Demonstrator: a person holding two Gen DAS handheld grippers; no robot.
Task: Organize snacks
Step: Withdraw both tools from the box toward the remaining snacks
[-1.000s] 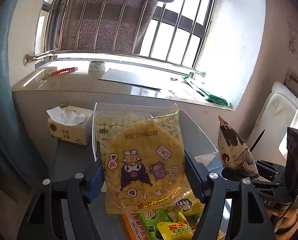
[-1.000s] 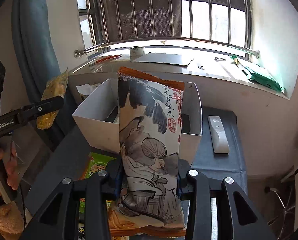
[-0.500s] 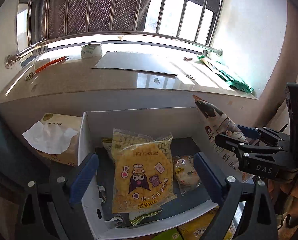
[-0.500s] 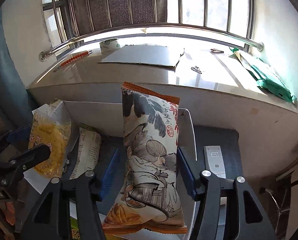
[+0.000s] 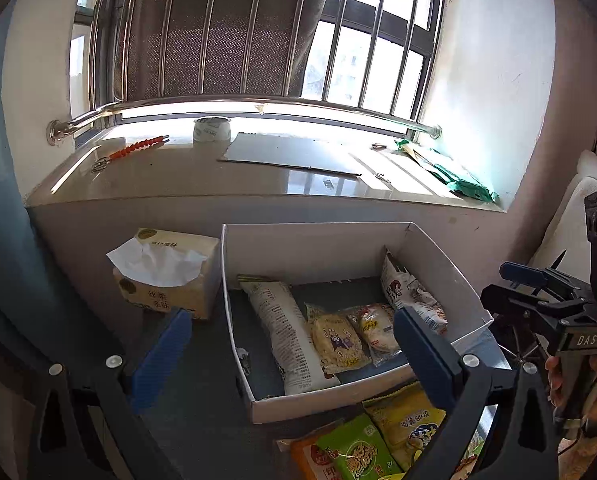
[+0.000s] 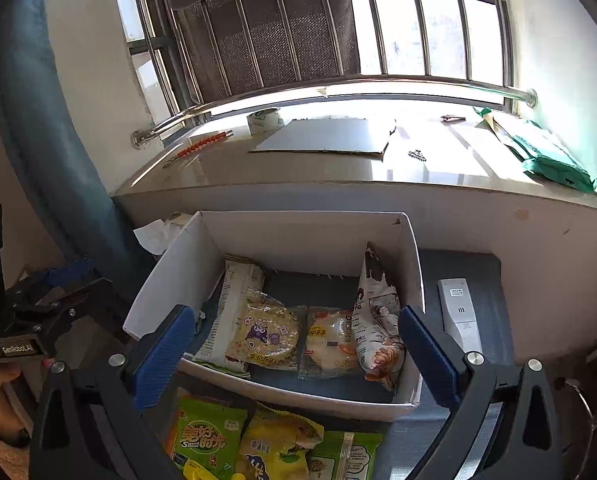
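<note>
Barred-window room, dark bench [image 6: 478, 268]: loose green and yellow foil snack packets [image 6: 274, 448] lay below the right claw [image 6: 294, 354], nearer it than the left claw [image 5: 290, 356]; the right was widening, the left wide, both empty.

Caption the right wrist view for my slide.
Open right tool hovers over a white box holding four snack packets, more snacks waiting in front.

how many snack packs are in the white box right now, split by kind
long white pack: 1
round cracker packs: 2, the yellow cartoon pack and the clear orange-label pack
illustrated bag leaning on the right wall: 1
total in the white box: 4 showing; anything underneath is hidden
</note>
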